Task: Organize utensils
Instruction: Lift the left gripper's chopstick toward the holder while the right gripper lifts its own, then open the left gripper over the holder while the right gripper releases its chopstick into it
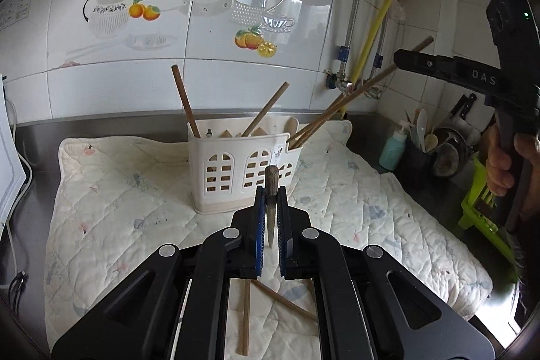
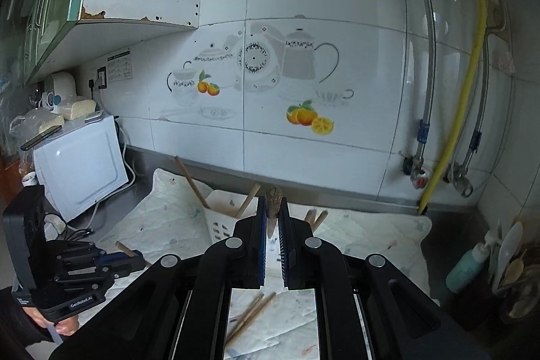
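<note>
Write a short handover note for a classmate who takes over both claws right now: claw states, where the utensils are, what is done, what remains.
Left claw: shut on one chopstick, in front of the white caddy.
Right claw: shut on another chopstick, raised above the caddy.
Done: several chopsticks already stand in the caddy on the quilted mat.
Left: drop both held sticks in, then gather the loose chopsticks lying on the mat.
</note>
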The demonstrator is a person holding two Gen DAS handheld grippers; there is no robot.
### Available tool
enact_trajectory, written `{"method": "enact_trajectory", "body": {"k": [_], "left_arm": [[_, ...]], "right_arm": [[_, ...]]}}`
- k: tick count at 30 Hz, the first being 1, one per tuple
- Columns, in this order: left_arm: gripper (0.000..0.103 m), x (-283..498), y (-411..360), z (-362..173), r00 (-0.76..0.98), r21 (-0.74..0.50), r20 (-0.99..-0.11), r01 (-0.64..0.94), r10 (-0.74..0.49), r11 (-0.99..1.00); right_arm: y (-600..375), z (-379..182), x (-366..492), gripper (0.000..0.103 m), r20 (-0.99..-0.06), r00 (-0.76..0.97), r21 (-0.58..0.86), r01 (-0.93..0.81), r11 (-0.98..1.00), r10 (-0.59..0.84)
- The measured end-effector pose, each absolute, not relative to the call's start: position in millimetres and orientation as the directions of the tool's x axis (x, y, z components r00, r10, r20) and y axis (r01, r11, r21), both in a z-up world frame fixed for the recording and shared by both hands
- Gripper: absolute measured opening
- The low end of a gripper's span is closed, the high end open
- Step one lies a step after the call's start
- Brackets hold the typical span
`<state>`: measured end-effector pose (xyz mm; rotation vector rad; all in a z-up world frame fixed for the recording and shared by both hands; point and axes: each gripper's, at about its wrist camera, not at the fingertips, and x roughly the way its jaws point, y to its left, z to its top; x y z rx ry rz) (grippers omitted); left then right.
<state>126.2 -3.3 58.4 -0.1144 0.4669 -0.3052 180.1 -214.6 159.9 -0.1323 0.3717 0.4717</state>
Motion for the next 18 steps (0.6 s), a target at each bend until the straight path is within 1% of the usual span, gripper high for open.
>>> {"method": "enact_trajectory", "body": {"k": [4, 7, 10, 12, 18], "left_arm": [[0.005, 128.7, -0.6, 75.2, 0.864, -0.153, -0.402, 0.264, -0.304, 0.952], [0.005, 132.1, 1.6, 87.4, 0.870, -0.146, -0.388, 0.268, -0.304, 0.952], [0.005, 135.3, 2.9, 101.2, 0.879, -0.133, -0.369, 0.271, -0.302, 0.953], [0.005, 137.5, 3.3, 112.0, 0.888, -0.120, -0.351, 0.271, -0.296, 0.955], [0.005, 149.9, 4.5, 154.1, 0.923, -0.083, -0.268, 0.263, -0.275, 0.961]], "right_arm": [[-207.0, 178.3, 196.9, 0.006, -0.377, 0.848, -0.100, -0.437, 0.894, 0.373], [-199.0, 177.6, 216.4, 0.006, -0.418, 0.840, -0.119, -0.429, 0.895, 0.347], [-188.5, 164.5, 239.6, 0.006, -0.480, 0.822, -0.144, -0.418, 0.897, 0.306], [-184.8, 153.4, 253.4, 0.006, -0.516, 0.801, -0.130, -0.423, 0.897, 0.303], [-180.1, 122.9, 283.7, 0.007, -0.575, 0.760, -0.083, -0.420, 0.904, 0.301]]}}
